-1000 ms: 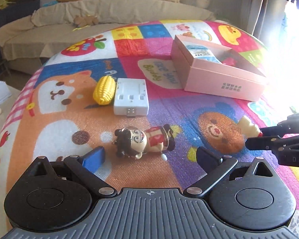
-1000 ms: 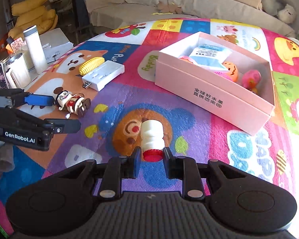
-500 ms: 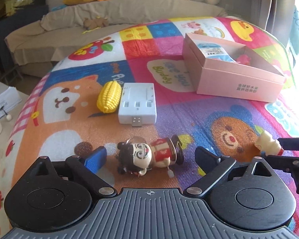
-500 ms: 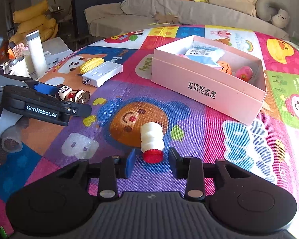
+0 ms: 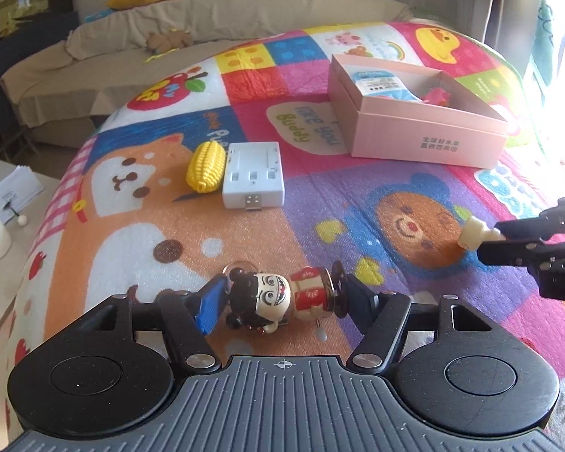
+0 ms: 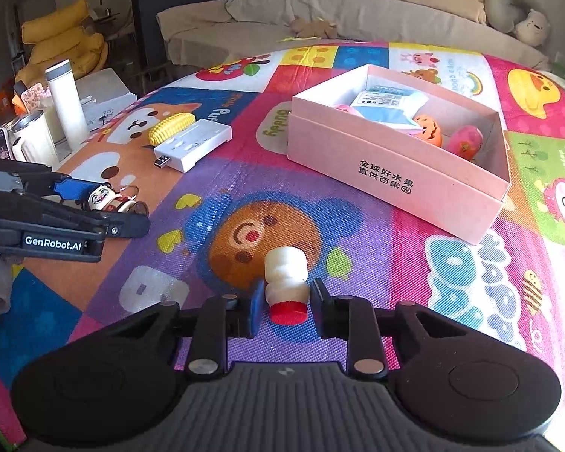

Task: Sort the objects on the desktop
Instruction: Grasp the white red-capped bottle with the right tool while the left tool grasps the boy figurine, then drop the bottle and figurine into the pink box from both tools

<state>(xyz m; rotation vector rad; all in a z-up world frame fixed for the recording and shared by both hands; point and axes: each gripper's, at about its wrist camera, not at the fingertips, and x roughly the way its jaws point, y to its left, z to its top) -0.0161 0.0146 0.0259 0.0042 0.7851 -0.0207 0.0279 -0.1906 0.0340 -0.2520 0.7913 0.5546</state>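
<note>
A small doll figure (image 5: 271, 293) with a black-haired head and red body lies sideways between my left gripper's (image 5: 278, 297) blue pads. The jaws are closing and both pads touch it, one at the head and one at the feet. The right wrist view shows the same grip, left gripper (image 6: 109, 205) on the doll (image 6: 105, 197). My right gripper (image 6: 287, 297) is shut on a small white bottle (image 6: 284, 267) with a red cap, low over the bear print. From the left wrist view, that bottle (image 5: 472, 233) sticks out of the right gripper (image 5: 487, 241). The pink box (image 6: 388, 173) stands open behind.
A yellow toy corn (image 5: 207, 165) and a white USB block (image 5: 253, 173) lie side by side on the colourful play mat (image 5: 358, 196). The pink box (image 5: 425, 139) holds several items. A white flask (image 6: 66, 101) and a mug (image 6: 30, 143) stand off the mat's left edge.
My left gripper's wide-open jaws came forward around the doll and closed onto it. The right jaws loosened slightly around the bottle, then closed on it again.
</note>
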